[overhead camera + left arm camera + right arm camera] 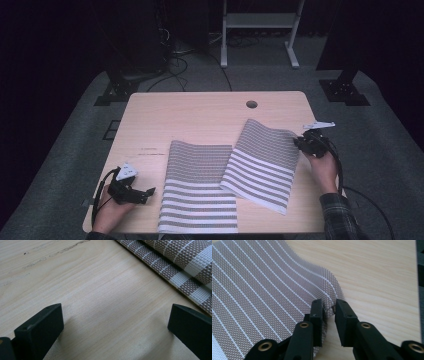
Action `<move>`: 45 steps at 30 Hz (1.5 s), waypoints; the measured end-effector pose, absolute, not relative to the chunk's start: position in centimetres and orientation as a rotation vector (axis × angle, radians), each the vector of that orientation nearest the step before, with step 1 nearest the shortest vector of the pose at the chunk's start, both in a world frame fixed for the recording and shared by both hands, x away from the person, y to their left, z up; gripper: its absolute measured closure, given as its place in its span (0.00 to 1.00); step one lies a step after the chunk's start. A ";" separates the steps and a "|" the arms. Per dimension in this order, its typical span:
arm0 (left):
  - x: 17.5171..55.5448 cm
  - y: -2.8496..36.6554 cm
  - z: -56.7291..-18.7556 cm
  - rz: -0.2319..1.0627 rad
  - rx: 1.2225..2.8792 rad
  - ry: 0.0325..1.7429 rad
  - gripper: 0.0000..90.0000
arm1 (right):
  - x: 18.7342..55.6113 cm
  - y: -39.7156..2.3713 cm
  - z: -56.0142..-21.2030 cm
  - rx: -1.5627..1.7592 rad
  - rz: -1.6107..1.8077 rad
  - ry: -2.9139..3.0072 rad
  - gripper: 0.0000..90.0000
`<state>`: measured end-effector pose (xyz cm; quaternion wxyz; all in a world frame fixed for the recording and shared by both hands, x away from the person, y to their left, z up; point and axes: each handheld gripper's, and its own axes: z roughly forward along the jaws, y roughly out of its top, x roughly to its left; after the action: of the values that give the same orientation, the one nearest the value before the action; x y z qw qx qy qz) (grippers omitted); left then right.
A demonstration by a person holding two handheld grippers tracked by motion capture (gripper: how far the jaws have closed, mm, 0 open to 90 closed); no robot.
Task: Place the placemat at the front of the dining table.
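Right hand-held gripper (329,305), slightly parted, straddles the right mat (262,162) corner; left hand-held gripper (150,191), open, rests left of the mats.

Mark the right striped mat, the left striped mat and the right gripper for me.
right striped mat (262,162), high view, middle of its striped face
left striped mat (197,192), high view, centre of its striped face
right gripper (329,308), right gripper view, between its jaw tips
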<state>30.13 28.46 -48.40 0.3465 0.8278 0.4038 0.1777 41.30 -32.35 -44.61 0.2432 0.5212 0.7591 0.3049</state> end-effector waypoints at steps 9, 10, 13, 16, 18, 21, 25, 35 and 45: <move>30.1 28.5 -48.4 0.461 2.148 1.048 0.00 | 39.7 -33.1 -44.1 1.446 0.881 2.071 0.63; 30.1 28.5 -48.4 0.461 2.148 1.048 0.00 | 39.0 -33.0 -43.9 1.446 0.895 2.084 0.62; 30.1 28.5 -48.4 0.461 2.148 1.048 0.00 | 38.0 -32.6 -43.7 1.433 0.907 2.097 0.61; 30.1 28.5 -48.4 0.461 2.148 1.048 0.00 | 37.4 -32.3 -43.6 1.422 0.909 2.111 0.61; 30.1 28.5 -48.4 0.461 2.148 1.048 0.00 | 36.4 -31.9 -43.4 1.407 0.928 2.122 0.61; 30.1 28.4 -48.4 0.462 2.146 1.047 0.00 | 35.4 -31.6 -43.4 1.409 0.950 2.139 0.60; 30.1 28.4 -48.4 0.461 2.144 1.050 0.00 | 33.9 -31.3 -43.4 1.402 0.979 2.159 0.58; 30.1 28.4 -48.4 0.461 2.145 1.049 0.00 | 29.4 -30.5 -43.8 1.379 1.021 2.222 0.63; 30.1 28.4 -48.4 0.461 2.145 1.049 0.00 | 25.6 -29.5 -44.9 1.343 1.028 2.325 0.74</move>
<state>30.13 28.44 -48.40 0.3476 0.8270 0.4047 0.1777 25.64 -29.50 -44.92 0.1327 0.4631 0.8015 0.3544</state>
